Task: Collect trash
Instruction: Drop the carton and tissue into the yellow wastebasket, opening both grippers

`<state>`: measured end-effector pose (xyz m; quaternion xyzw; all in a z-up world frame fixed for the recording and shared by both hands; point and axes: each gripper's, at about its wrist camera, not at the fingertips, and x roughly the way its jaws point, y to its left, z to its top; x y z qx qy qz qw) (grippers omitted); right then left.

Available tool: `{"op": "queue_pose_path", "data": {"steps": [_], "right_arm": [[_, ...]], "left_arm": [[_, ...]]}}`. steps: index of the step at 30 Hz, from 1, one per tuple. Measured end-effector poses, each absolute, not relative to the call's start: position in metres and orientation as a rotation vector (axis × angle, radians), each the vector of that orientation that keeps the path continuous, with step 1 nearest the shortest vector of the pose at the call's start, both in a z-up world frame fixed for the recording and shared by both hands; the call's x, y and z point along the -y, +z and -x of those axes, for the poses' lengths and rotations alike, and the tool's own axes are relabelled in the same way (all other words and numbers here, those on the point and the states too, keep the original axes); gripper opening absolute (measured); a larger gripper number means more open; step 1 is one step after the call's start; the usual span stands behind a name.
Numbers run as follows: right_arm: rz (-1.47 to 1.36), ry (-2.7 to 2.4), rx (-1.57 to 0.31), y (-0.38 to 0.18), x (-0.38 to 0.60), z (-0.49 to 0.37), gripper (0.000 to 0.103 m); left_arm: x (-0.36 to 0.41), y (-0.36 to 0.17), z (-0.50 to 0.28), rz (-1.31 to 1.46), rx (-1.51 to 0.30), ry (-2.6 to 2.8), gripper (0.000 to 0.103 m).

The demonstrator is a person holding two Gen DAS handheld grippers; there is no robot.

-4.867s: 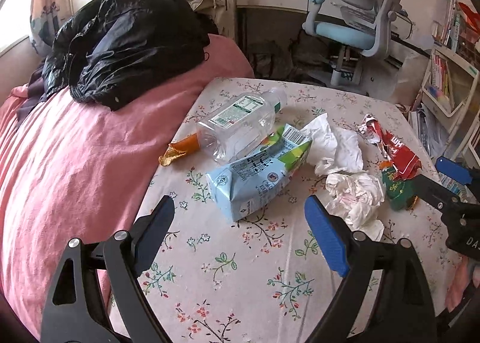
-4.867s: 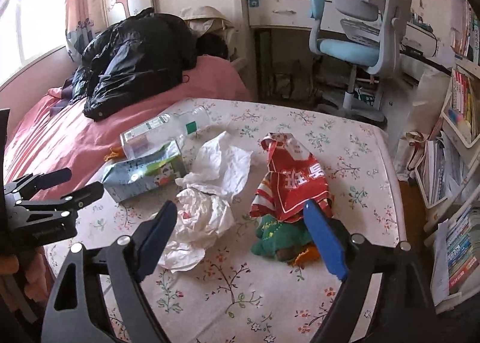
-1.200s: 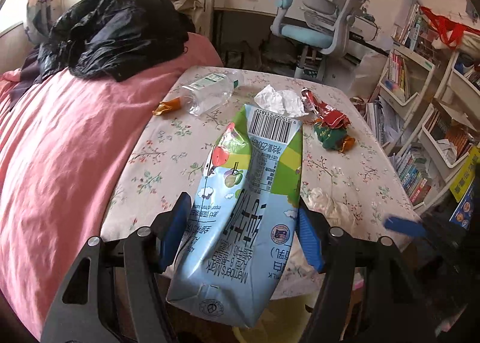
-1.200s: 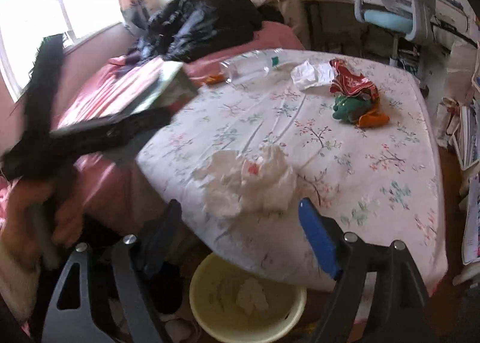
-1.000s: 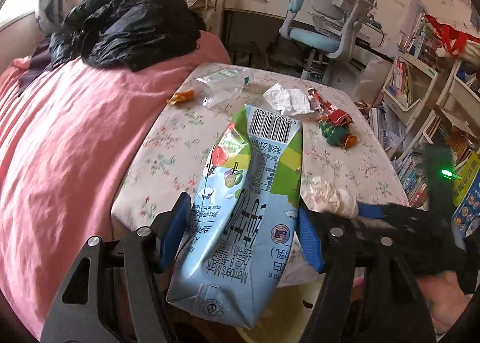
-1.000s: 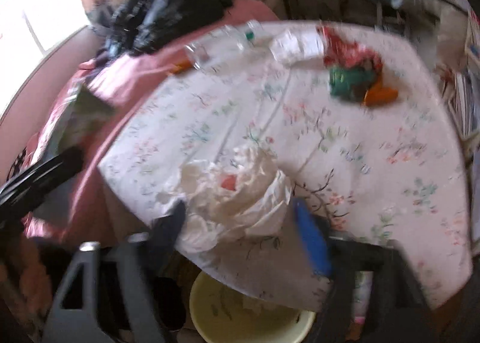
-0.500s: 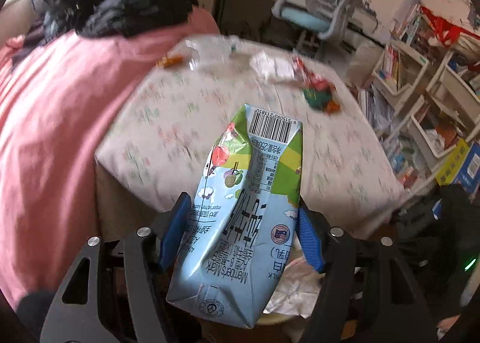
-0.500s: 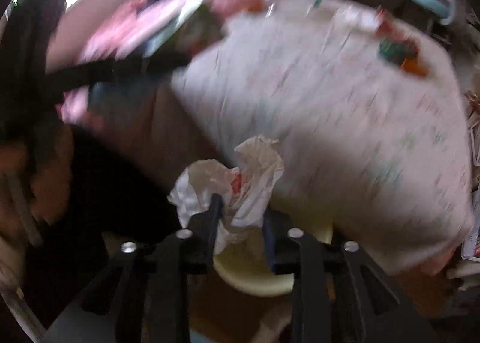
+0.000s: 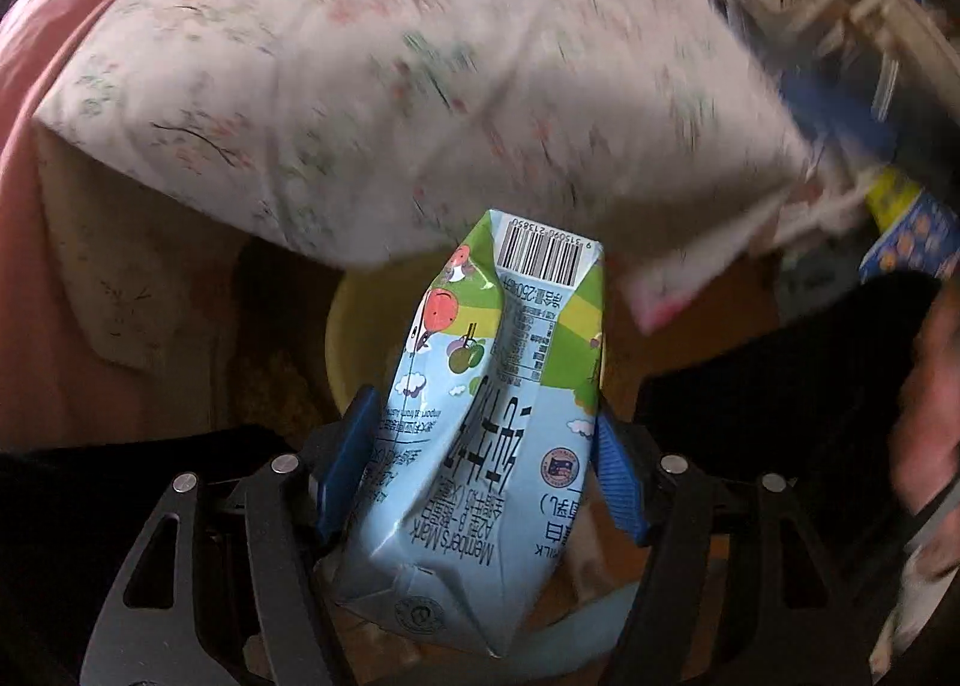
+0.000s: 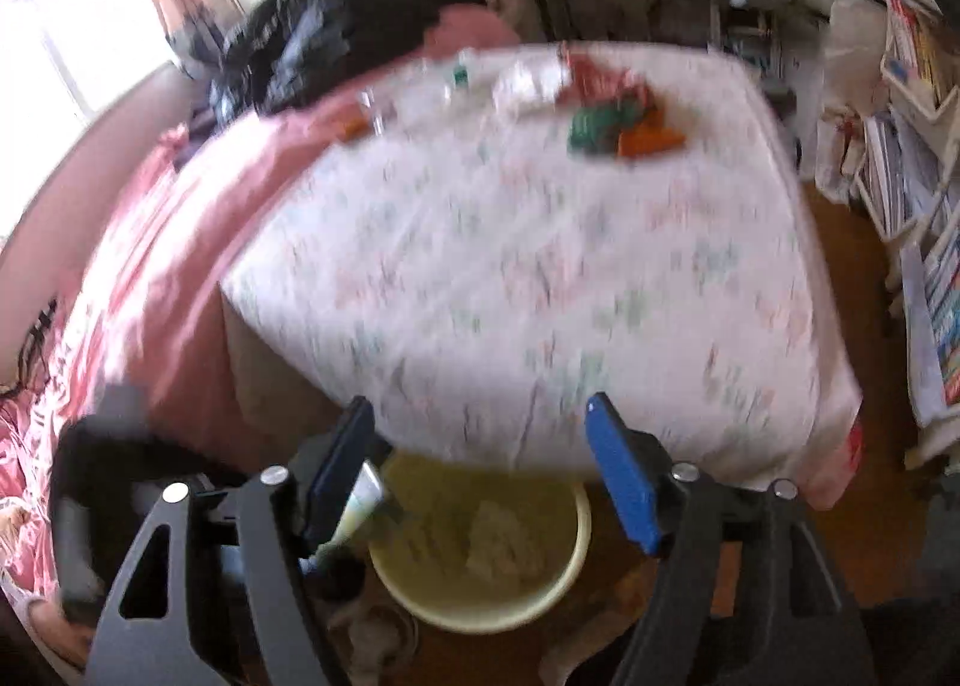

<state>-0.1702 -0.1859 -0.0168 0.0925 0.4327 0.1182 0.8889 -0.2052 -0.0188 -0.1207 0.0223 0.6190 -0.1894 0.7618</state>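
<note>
The left gripper [image 9: 483, 458] is pinching a crushed milk carton [image 9: 492, 416], light blue and green, with a barcode at its far end. The blue fingers [image 9: 345, 461] press into both sides of the carton. The carton hangs over a pale yellow bin [image 9: 354, 326] that stands on the floor, at the near edge of a table. Seen from the left wrist, the carton covers most of the bin's mouth, so only the bin's left rim shows.

The right gripper [image 10: 480, 470] is spread wide with nothing between its fingers. It hovers above the same yellow bin [image 10: 480, 608]. Inside the bin lies a white crumpled tissue [image 10: 498, 542]. Part of the carton [image 10: 360, 500] pokes in at the bin's left rim, just behind the right gripper's left finger.

The table wears a white cloth with small flowers [image 10: 540, 266], blurred by motion. At the table's far end sit more pieces of trash: a red wrapper [image 10: 600, 74], a green and orange wrapper [image 10: 618, 131], a clear plastic bottle [image 10: 420, 86] and a small orange scrap [image 10: 354, 128] beside the bottle. Left of the table is a bed under a pink cover [image 10: 150, 242], with a black jacket [image 10: 324, 38] heaped on it. Right of the table stand shelves of books [image 10: 918, 146].
</note>
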Motion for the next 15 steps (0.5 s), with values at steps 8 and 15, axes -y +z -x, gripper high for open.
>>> {"op": "queue_pose_path", "data": {"steps": [8, 15], "right_arm": [[-0.120, 0.236, -0.713, 0.005, 0.184, 0.164, 0.082], [-0.121, 0.165, -0.676, 0.007, 0.194, 0.172, 0.084]], "left_arm": [[0.026, -0.090, 0.208, -0.137, -1.117, -0.300, 0.071], [0.025, -0.030, 0.202, -0.160, -0.807, -0.154, 0.087]]}}
